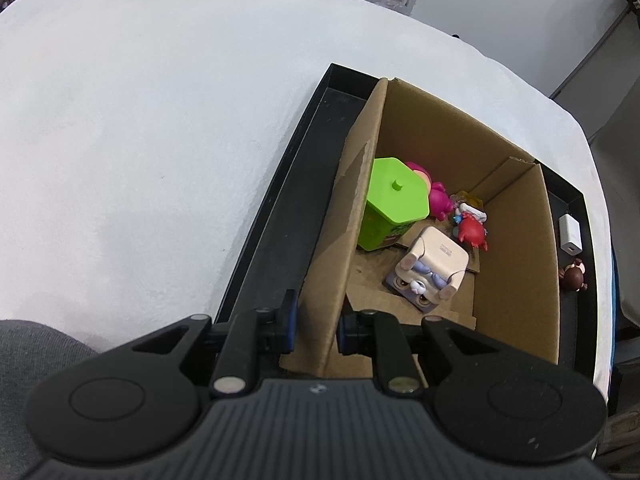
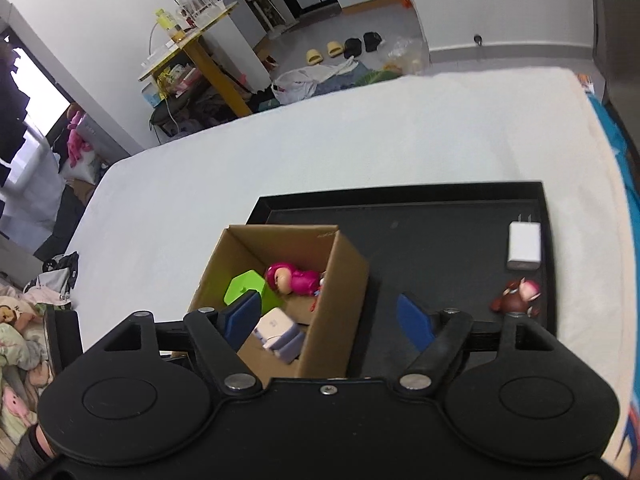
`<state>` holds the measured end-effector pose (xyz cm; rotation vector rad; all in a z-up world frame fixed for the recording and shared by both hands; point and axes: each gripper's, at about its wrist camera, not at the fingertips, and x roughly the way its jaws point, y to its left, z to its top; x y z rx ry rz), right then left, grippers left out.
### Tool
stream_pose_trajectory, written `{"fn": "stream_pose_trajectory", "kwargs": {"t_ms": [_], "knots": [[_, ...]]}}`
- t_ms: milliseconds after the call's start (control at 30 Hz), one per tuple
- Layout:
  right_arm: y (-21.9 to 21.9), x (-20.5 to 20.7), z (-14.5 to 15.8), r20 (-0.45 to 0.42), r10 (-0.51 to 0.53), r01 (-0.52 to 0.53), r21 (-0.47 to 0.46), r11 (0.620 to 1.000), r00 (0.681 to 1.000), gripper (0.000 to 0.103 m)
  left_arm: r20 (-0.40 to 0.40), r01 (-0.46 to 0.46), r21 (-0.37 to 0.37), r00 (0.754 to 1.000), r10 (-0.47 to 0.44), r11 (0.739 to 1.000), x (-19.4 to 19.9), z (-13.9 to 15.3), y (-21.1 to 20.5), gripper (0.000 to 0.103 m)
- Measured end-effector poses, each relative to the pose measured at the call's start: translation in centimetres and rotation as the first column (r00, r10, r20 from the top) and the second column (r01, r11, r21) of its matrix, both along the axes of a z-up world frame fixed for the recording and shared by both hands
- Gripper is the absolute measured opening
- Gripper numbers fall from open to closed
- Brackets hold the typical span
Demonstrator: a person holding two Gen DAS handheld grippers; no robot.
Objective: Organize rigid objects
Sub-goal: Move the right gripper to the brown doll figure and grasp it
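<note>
Lighting even and diffuse, moderately bright in both views. Strong glare from a window point(image 2: 38, 84) at left of the right wrist view. Soft shadows inside the cardboard box point(image 1: 436, 208). Heavy fisheye bending at edges; slight blur throughout.

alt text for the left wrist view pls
The left hand-held gripper is shut on a wall of a cardboard box holding toys, including a green hexagonal container. The box sits in a black tray on a white surface.
</note>
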<state>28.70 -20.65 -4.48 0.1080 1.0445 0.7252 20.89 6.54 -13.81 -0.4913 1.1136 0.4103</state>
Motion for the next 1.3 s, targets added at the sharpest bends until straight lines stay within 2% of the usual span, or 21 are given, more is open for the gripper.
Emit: {"fn": "stream_pose_trajectory", "kwargs": {"t_ms": [167, 300, 533, 667, 733, 800, 1033, 1300], "knots": [[-0.8, 0.6, 0.2, 0.032, 0.017, -0.016, -0.033, 0.999, 0.999, 0.075, -0.014, -0.009, 0.006, 1.0, 0.009, 1.0, 0.1, -0.1, -0.1, 0.017], [-2.3, 0.8, -0.2, 0.048, 0.0, 0.0, -0.004, 1.0, 0.999, 0.086, -0.027, -0.015, 0.012, 1.0, 0.015, 1.0, 0.5, 0.1, -0.1, 0.017], [-4.1, 1.6, -0.7, 0.052, -0.05, 0.051, -0.022, 0.998, 0.997, 0.086, -0.019, 0.008, 0.052, 1.0, -0.007, 0.999, 0.8, 0.9, -0.6, 0.014], [-4.4, 2.3, -1.6, 0.038, -0.068, 0.071, -0.067, 0.995, 0.997, 0.085, -0.021, 0.018, 0.074, 1.0, -0.017, 0.997, 1.0, 1.0, -0.9, 0.013], [-4.6, 2.9, -2.5, 0.014, -0.078, 0.079, -0.085, 0.993, 0.997, 0.078, -0.024, 0.023, 0.079, 0.999, -0.022, 0.997, 1.0, 1.0, -1.0, 0.013], [-4.7, 3.4, -3.4, -0.017, -0.087, 0.085, -0.106, 0.991, 0.996, 0.066, -0.025, 0.03, 0.084, 0.999, -0.028, 0.996, 1.1, 1.0, -1.0, 0.012], [-4.9, 5.0, -5.6, -0.05, -0.138, 0.129, -0.154, 0.98, 0.989, 0.065, -0.018, 0.034, 0.081, 0.999, -0.033, 0.996, 1.0, 0.9, -1.0, 0.012], [-4.2, 6.1, -8.0, -0.042, -0.164, 0.151, -0.224, 0.963, 0.986, 0.065, -0.007, 0.032, 0.061, 0.999, -0.032, 0.998, 0.7, 0.8, -0.5, 0.012]]}}
